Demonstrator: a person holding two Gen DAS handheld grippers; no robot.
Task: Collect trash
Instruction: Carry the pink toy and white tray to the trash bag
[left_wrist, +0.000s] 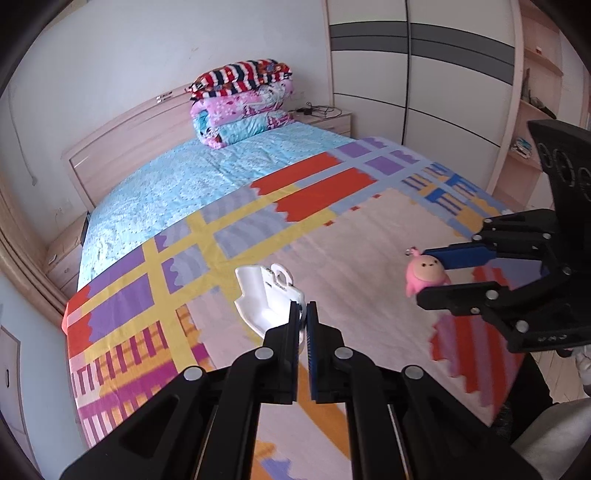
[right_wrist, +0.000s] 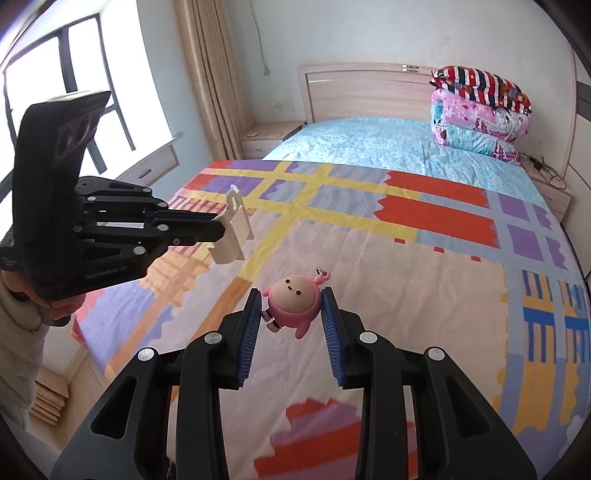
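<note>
My left gripper is shut on a white plastic package shell and holds it above the bed; the gripper and the shell also show in the right wrist view. My right gripper is shut on a pink round toy figure with a keyring, held above the bedspread. In the left wrist view the right gripper and the toy are at the right.
A bed with a colourful patchwork spread and blue sheet lies below. Folded quilts are stacked by the headboard. A wardrobe, nightstands, curtain and window surround it.
</note>
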